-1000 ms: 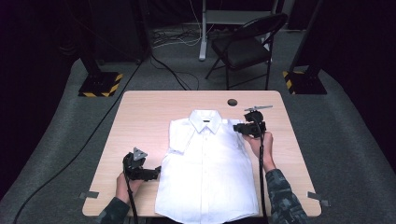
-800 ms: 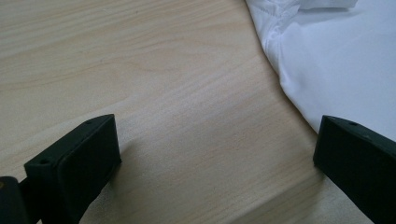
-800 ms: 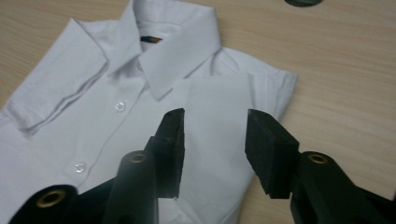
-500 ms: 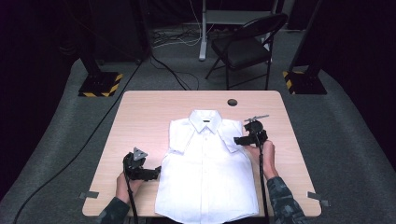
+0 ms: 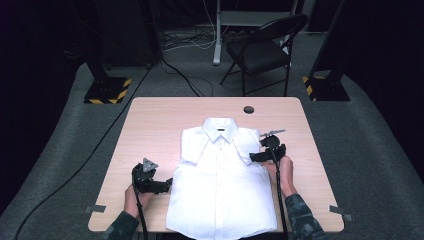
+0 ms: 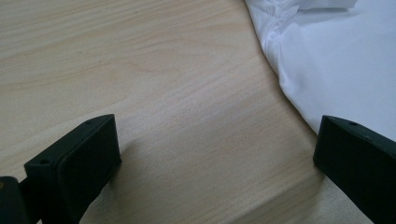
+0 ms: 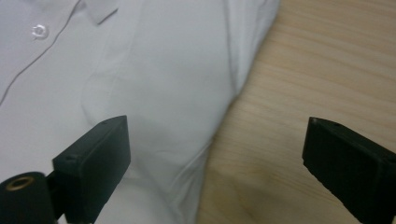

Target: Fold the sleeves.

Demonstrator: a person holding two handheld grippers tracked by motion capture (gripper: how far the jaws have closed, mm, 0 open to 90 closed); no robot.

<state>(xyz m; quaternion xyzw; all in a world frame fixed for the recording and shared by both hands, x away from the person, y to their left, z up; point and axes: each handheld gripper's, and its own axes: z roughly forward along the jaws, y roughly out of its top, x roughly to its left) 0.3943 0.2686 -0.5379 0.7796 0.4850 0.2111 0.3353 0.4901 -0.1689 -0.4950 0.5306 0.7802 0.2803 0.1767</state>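
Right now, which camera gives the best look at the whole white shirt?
The high view: the shirt lies flat there, collar to hem. The left gripper view catches just its side edge; the right gripper view shows a close patch with one button.

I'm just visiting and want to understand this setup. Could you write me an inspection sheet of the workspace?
Surface: wooden table, bare apart from the items below.
Job's things: white shirt lying flat, buttoned, collar at the far end, sleeves folded in.
Clutter: small dark round spot near the far edge; grey tape at both near corners.
Grippers: left tool open at the shirt's left edge; right tool open over the shirt's right edge, its jaws have just been opening, nothing gripped.
Cables: one trails from each tool toward the person; more on the floor behind.
Surroundings: folding chair, dark stands with striped bases, grey carpet.
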